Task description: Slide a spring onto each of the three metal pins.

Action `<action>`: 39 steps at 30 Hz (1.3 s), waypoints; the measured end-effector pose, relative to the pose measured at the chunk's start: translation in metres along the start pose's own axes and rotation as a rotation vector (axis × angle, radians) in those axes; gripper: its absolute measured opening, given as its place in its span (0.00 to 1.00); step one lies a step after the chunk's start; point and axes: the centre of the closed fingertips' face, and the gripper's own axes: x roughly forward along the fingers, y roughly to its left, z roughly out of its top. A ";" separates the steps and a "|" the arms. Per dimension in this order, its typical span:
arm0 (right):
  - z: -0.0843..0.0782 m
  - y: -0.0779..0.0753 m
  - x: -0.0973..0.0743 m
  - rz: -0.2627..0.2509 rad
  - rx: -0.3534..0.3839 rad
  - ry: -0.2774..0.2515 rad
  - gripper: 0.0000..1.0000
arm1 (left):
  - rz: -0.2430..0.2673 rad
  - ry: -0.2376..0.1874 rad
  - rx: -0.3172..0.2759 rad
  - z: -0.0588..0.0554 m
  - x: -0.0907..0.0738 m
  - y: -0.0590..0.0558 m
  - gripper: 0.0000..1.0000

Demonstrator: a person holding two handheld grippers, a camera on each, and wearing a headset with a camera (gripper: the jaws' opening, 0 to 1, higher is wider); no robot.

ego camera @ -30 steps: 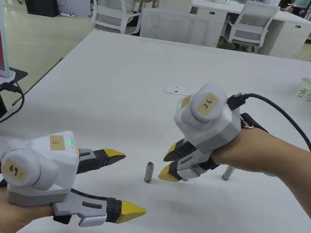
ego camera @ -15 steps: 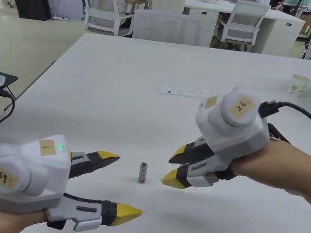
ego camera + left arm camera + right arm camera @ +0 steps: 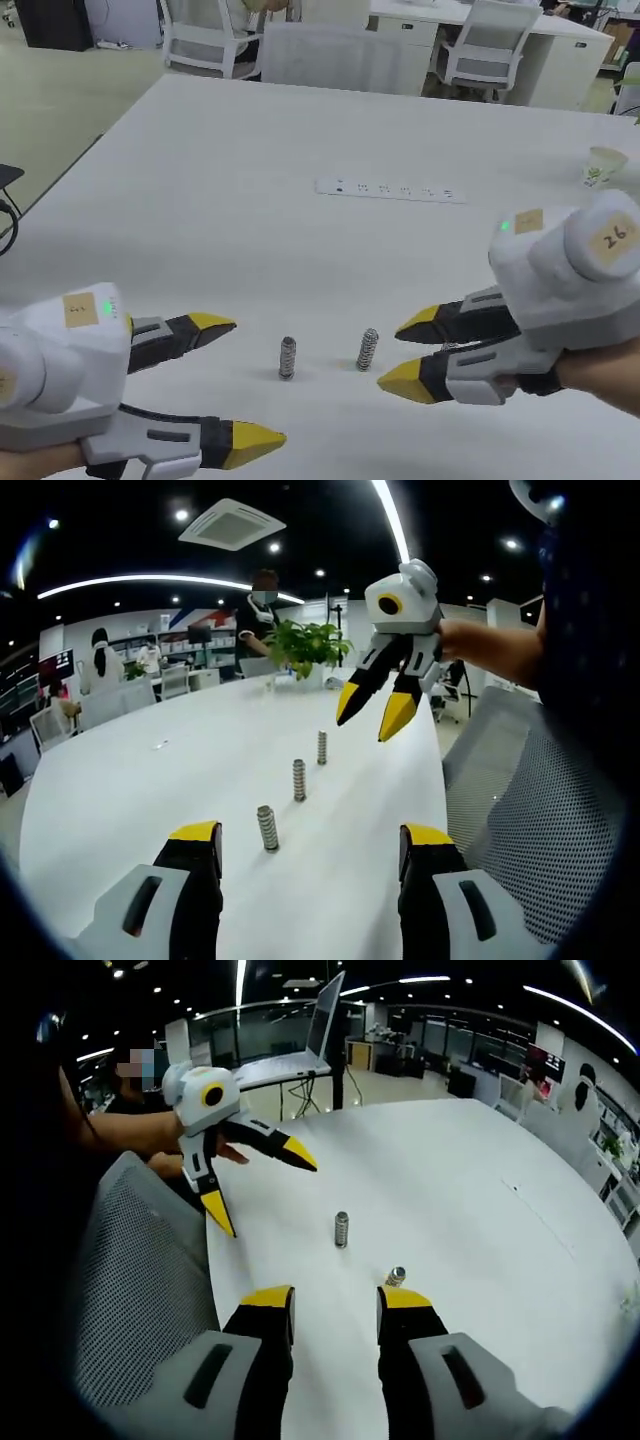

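Both tools are empty right now. My left tool [image 3: 245, 380] is spread wide with nothing between the jaws, hovering low over the bench [image 3: 250, 200] at one end of the row. The right tool [image 3: 397, 352] has a narrower gap, also holding nothing, with its tips pointing in from the other end. Neither one touches a spring as far as I can tell.

Between them, in the left gripper view, three springs stand upright in a line. There's the near spring [image 3: 267, 827], the middle spring [image 3: 299, 779], and the far spring [image 3: 322, 747] just under the right tool's tips. None of them is lying flat. Springs don't usually stand like that on their own, so my guess is each one's sitting on its pin, though the pins are too small to make out. If so, the job looks basically done, with nothing loose left to load. The power strip [image 3: 390, 189] sits well back, out of the way.
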 end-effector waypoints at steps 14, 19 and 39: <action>-0.026 -0.025 -0.039 -0.097 0.079 -0.030 0.35 | 0.009 0.011 -0.007 0.001 0.000 -0.003 0.70; -0.036 -0.033 -0.052 -0.118 0.101 -0.037 0.37 | 0.017 0.018 -0.015 0.002 0.000 -0.006 0.70; -0.063 -0.048 -0.070 -0.136 0.118 -0.083 0.49 | 0.080 0.048 -0.054 0.003 -0.007 -0.003 0.72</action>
